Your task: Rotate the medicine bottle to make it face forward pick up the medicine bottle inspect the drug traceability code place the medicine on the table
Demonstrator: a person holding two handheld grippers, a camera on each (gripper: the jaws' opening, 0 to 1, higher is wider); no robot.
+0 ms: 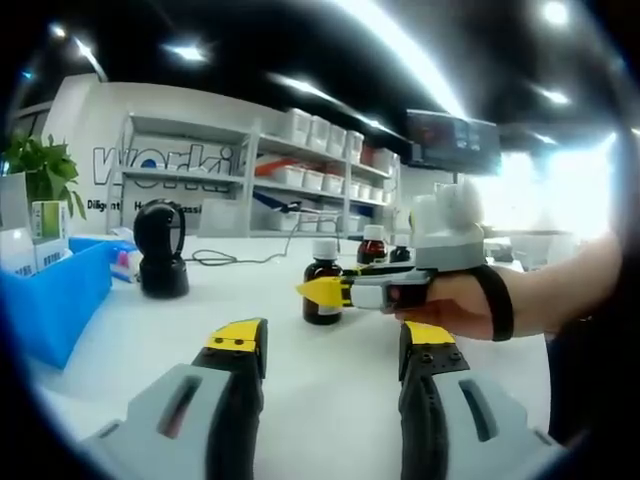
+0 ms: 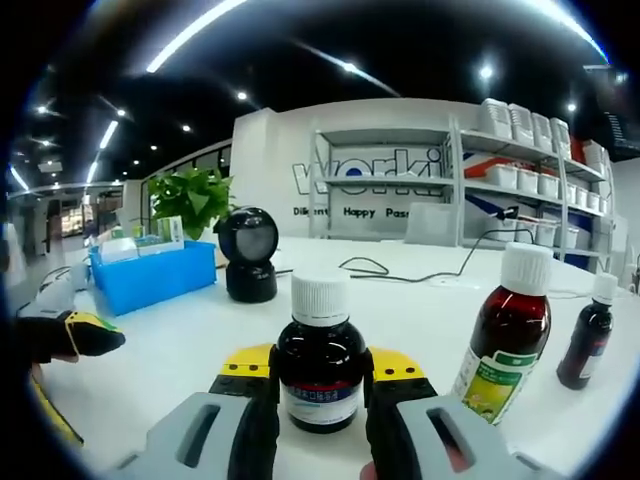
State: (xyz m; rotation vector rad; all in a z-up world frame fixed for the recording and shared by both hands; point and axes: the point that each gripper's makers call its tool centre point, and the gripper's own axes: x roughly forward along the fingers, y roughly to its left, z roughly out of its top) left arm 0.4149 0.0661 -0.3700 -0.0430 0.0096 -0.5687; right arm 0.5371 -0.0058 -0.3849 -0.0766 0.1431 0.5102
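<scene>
Left gripper view. My left gripper (image 1: 333, 352) sits at six o'clock with its grey, yellow-tipped jaws spread wide over the white tabletop (image 1: 150, 330) and nothing between them. At about two o'clock from it the right gripper (image 1: 335, 291), carried by a hand (image 1: 455, 305) with a black strap, reaches across to the small dark-brown glass medicine bottle with a white cap (image 1: 322, 285); from here I cannot tell whether those jaws are touching it. More brown bottles stand just behind. A black dome-shaped scanner on a stand (image 1: 160, 250) is at ten o'clock, a blue plastic bin (image 1: 60, 300) at nine.

Right gripper view. The medicine bottle (image 2: 320, 365) stands upright between my right gripper's (image 2: 320, 395) jaws, its label toward the camera; the jaws are narrowed to its sides, but actual contact is not clear. A taller brown bottle with a green-and-yellow label (image 2: 505, 340) stands at three o'clock, near; the scanner (image 2: 248, 255) is at eleven o'clock.

Judgement: the pick-up is in hand. I would close squarely on the body below the shoulder, keep the label outward, lift straight up, and stay clear of the taller neighbour.
</scene>
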